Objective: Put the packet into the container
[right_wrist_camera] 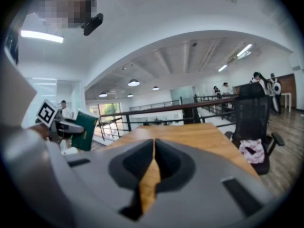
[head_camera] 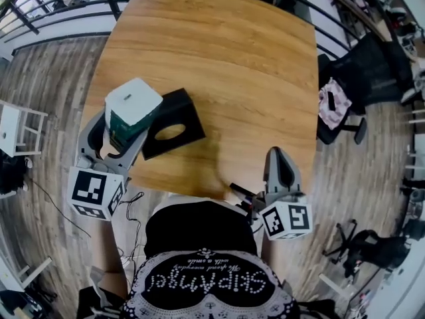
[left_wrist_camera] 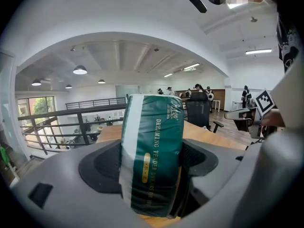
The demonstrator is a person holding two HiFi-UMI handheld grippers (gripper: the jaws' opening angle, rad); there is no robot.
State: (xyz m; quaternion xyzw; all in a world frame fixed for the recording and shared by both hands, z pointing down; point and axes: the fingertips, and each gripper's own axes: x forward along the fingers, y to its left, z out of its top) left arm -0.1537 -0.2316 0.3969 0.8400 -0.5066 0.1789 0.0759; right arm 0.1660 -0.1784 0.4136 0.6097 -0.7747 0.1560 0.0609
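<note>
The left gripper [head_camera: 118,145] pinches the green-and-white plastic packet [head_camera: 133,110], held at 9 o'clock of the black square container [head_camera: 178,115]. The drop-in is not yet done. The right gripper [head_camera: 279,163] is pressed together, empty.

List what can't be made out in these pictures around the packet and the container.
1. The container: in the head view its left part is hidden by the packet, and its depth cannot be told from above.
2. The container is not seen in either gripper view.
3. The gold label on the packet: in the left gripper view its print is too small to read.
4. The packet's lower end: hidden by the left gripper body.
</note>
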